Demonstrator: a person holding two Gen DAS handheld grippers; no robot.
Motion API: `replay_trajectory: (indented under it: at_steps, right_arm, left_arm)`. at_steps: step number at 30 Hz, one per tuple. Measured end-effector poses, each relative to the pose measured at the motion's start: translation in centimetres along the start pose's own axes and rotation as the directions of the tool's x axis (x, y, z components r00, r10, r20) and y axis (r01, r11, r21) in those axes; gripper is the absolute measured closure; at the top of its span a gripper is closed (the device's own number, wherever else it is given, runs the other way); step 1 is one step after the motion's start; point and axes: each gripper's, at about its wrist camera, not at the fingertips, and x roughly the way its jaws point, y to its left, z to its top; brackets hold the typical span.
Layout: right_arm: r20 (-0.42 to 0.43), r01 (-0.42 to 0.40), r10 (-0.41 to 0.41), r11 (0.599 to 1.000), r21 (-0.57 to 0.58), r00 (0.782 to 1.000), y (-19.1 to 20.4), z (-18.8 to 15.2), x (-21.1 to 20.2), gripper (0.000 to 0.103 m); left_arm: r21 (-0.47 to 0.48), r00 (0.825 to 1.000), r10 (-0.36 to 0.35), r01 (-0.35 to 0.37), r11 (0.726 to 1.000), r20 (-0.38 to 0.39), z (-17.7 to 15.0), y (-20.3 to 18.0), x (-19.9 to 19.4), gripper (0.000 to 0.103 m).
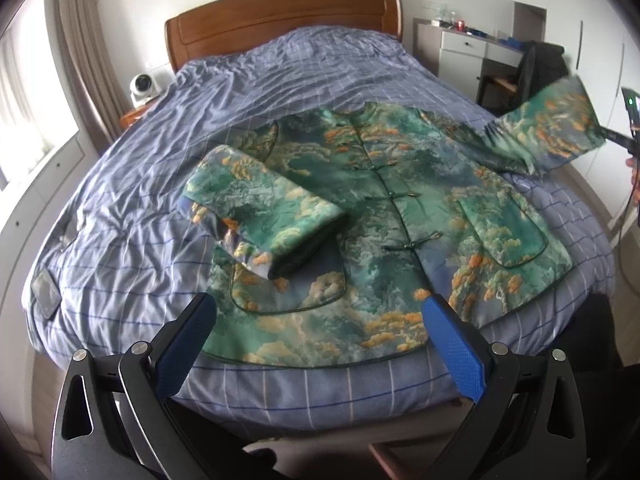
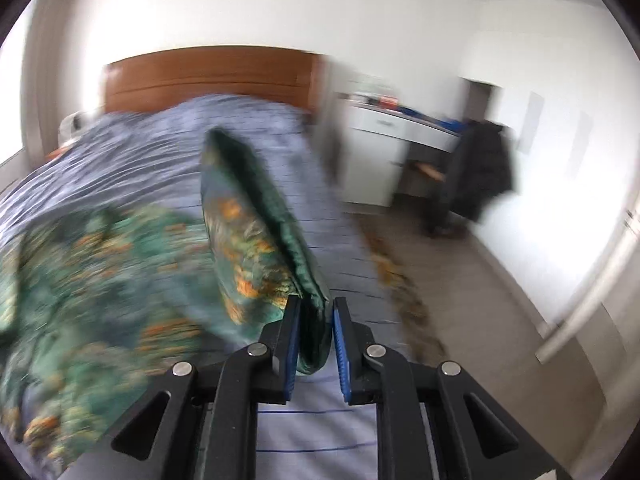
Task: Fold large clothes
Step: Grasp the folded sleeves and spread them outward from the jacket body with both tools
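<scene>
Pinching the dark-green-lined cuff of a sleeve (image 2: pixel 256 216) between its blue pads, the right claw (image 2: pixel 316 334) holds that sleeve lifted off the bed, out past the jacket's right side; the right wrist view is blurred with motion. The left claw (image 1: pixel 320 316) hangs with its fingers spread wide, holding nothing, just above the near hem of the green padded jacket with orange cloud print (image 1: pixel 400 216). That jacket lies front-up and buttoned on the bed with a blue checked cover (image 1: pixel 140 216), its other sleeve (image 1: pixel 264 216) folded across the chest. Beyond stand a brown wooden headboard (image 1: pixel 280 16) and a white counter with drawers (image 1: pixel 464 52).
</scene>
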Motion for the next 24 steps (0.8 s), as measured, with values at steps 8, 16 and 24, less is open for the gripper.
replay_trajectory:
  at_steps: [8, 16, 24]
  right_arm:
    - [-0.1, 0.333, -0.319, 0.922, 0.2, 0.943, -10.1, -5.0, 1.3, 0.058]
    - [-0.024, 0.097, -0.095, 0.986, 0.134, 0.995, -1.3, -10.4, -4.4, 0.047]
    - [-0.046, -0.09, 0.094, 0.993, 0.072, 0.995, 8.2, -13.0, -6.9, 0.046]
  left_arm:
    - [0.071, 1.0, 0.01, -0.011, 0.997, 0.013, 0.7, 1.2, -0.1, 0.0]
    - [0.152, 0.957, -0.046, 0.093, 0.984, -0.287, -2.3, 0.9, 6.9, 0.001]
    - [0.426, 0.991, -0.021, 0.077, 0.902, -0.135, 3.2, 1.3, 13.4, 0.001]
